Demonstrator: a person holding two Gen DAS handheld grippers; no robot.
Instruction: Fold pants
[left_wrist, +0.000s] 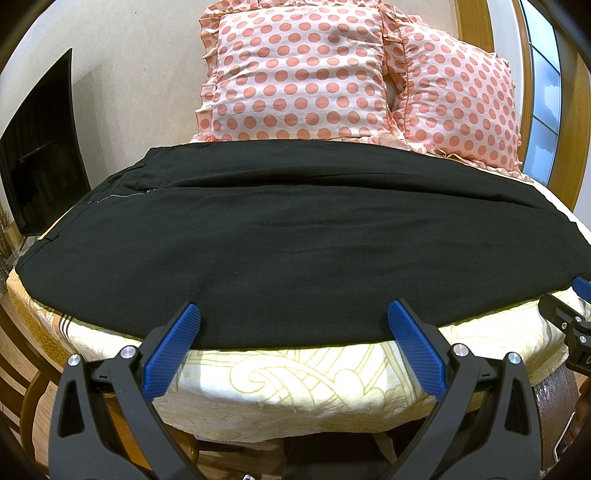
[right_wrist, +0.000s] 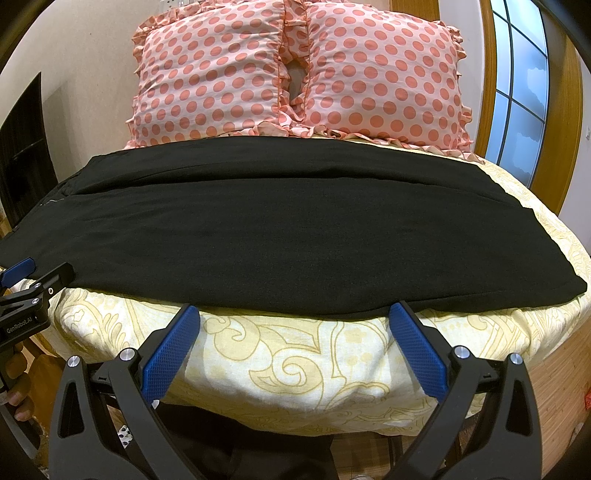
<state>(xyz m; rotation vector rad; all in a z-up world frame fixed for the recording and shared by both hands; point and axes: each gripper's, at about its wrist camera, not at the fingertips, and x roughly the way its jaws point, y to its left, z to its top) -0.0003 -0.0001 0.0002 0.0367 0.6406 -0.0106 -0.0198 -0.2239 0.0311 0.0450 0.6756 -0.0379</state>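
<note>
Black pants (left_wrist: 295, 236) lie flat across the bed, one leg folded over the other, waist and zipper at the left, leg ends at the right; they also show in the right wrist view (right_wrist: 295, 229). My left gripper (left_wrist: 294, 314) is open and empty, its blue fingertips at the pants' near edge. My right gripper (right_wrist: 294, 314) is open and empty, just short of the near edge, toward the leg end. Each gripper shows at the edge of the other's view.
The bed has a cream sheet with a yellow pattern (right_wrist: 295, 365). Two pink polka-dot pillows (right_wrist: 295, 74) lean at the head behind the pants. A dark TV (left_wrist: 40, 147) stands at the left, a window (right_wrist: 517, 92) at the right. Wooden floor lies below.
</note>
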